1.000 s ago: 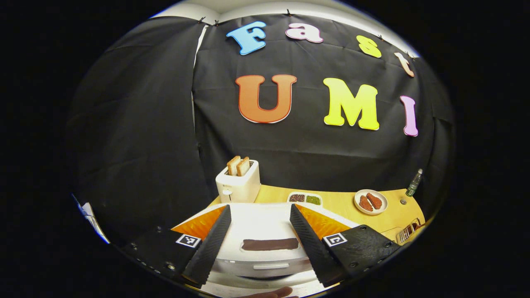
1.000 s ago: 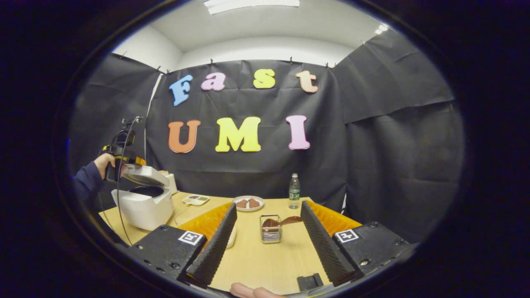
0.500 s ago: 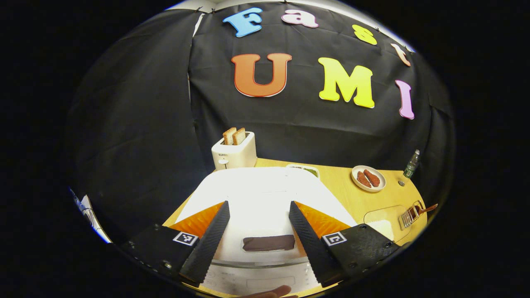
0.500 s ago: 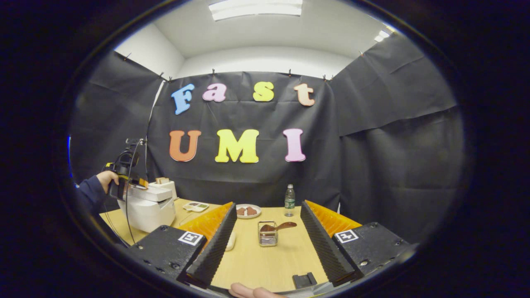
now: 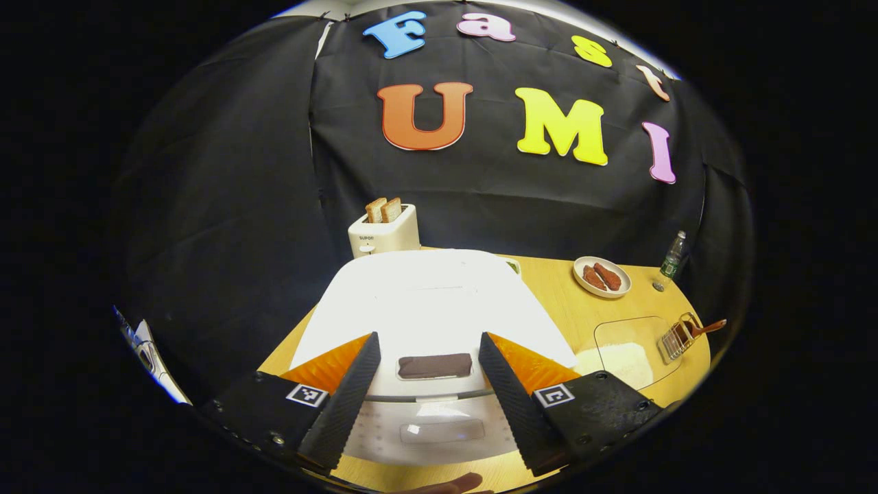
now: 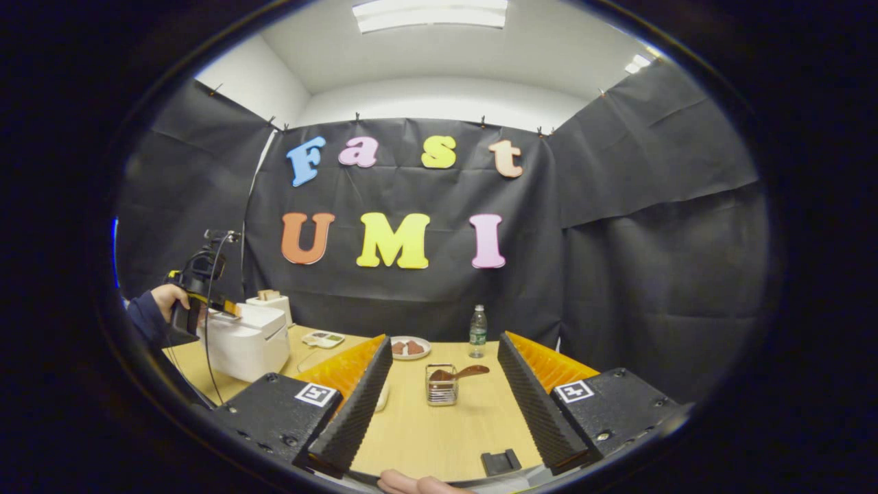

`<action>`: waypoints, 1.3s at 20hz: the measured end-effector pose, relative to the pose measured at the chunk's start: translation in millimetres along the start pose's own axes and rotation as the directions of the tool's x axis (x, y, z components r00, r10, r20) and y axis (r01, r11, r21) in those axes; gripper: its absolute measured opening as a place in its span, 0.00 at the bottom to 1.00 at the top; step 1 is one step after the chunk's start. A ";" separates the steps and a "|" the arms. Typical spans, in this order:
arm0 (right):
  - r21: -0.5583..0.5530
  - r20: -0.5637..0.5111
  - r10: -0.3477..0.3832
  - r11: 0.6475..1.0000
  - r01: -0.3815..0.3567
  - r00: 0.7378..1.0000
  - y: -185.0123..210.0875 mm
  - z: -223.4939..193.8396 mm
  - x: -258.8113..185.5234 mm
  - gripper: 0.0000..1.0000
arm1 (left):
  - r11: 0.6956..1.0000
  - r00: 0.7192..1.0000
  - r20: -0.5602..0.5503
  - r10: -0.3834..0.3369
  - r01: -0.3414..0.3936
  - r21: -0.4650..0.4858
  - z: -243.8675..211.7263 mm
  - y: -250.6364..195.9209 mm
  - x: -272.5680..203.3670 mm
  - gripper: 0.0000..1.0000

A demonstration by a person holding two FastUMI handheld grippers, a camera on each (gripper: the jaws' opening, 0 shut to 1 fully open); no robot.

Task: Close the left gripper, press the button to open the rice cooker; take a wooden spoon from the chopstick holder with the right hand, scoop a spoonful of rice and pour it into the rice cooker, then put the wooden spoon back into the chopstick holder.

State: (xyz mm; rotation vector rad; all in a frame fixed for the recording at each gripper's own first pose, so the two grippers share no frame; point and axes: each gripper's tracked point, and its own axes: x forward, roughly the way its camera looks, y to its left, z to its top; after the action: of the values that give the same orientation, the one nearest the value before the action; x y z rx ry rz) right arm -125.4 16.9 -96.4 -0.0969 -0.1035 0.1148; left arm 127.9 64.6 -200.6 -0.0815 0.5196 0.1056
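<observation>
1. The left gripper (image 5: 425, 384) hung open-fingered above the rice cooker (image 5: 425, 302) — lid down.
2. The right gripper (image 6: 439, 405) waited open; the wooden spoon (image 6: 461, 373) sat in the chopstick holder (image 6: 440, 391).
3. Judged next — closing, then pressing the button (image 5: 434, 366).

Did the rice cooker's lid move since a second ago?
Yes. The rice cooker lid swung down: it stood tilted open above the body, and now sits flat, level with the toaster behind.
</observation>
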 end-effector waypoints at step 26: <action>0.096 -0.064 -0.057 0.993 0.062 0.996 -20.7 -18.7 26.8 1.00 | 1.000 0.961 0.277 -0.005 0.007 -0.008 2.8 -16.8 -77.2 0.90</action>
State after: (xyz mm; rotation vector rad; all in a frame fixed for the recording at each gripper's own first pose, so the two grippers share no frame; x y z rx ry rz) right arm -94.7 -2.1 -110.2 0.0002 -0.0399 0.0571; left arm 64.7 42.0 -158.8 -0.0754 0.2387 0.1111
